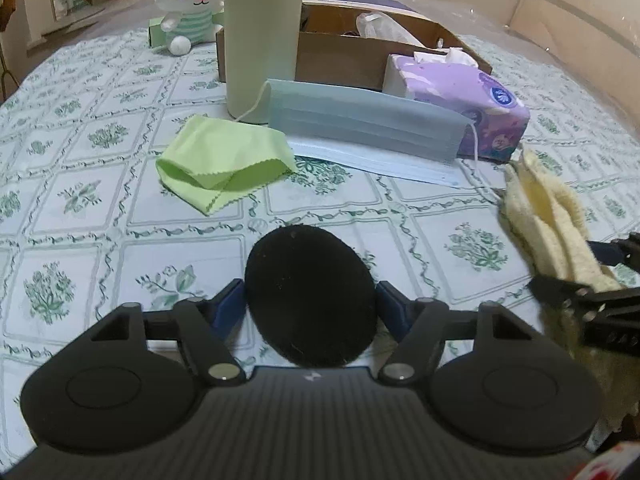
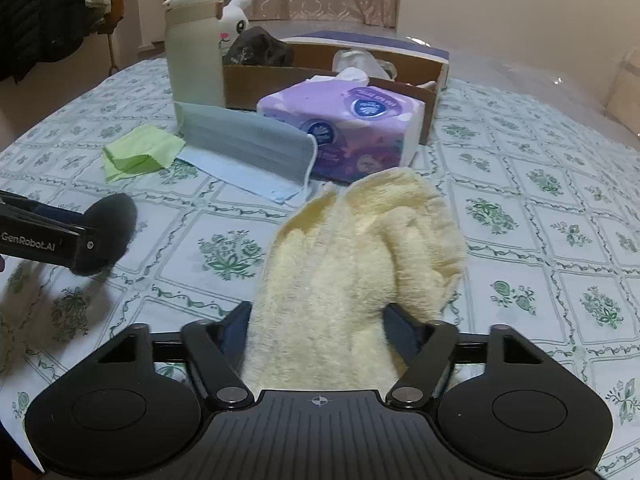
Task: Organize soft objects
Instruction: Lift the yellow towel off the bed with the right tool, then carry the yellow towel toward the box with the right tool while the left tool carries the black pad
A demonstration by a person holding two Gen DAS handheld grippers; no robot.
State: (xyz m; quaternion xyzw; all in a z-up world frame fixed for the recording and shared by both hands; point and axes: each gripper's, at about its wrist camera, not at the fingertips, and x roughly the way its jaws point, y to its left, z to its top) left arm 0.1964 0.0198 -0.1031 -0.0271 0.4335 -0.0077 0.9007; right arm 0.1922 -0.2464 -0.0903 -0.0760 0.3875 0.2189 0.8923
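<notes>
A round black fuzzy puff [image 1: 310, 280] sits between the blue fingers of my left gripper [image 1: 312, 306], which is shut on it; the right wrist view shows the puff [image 2: 108, 232] just above the tablecloth, casting a shadow. My right gripper [image 2: 316, 332] is shut on a fluffy pale yellow towel [image 2: 360, 248], whose far end lies bunched on the table. In the left wrist view the towel [image 1: 552, 232] is at the right edge. A folded green cloth [image 1: 224, 152], a grey-blue face mask [image 1: 360, 116] and a light blue mask [image 1: 380, 164] lie ahead.
An open cardboard box [image 1: 340, 56] with bagged items stands at the back, a purple tissue pack [image 1: 460, 92] leaning on its front. A tall pale bottle [image 1: 262, 40] is left of the box, with a white bunny plush [image 1: 188, 4] behind it. A floral cloth [image 1: 100, 200] covers the table.
</notes>
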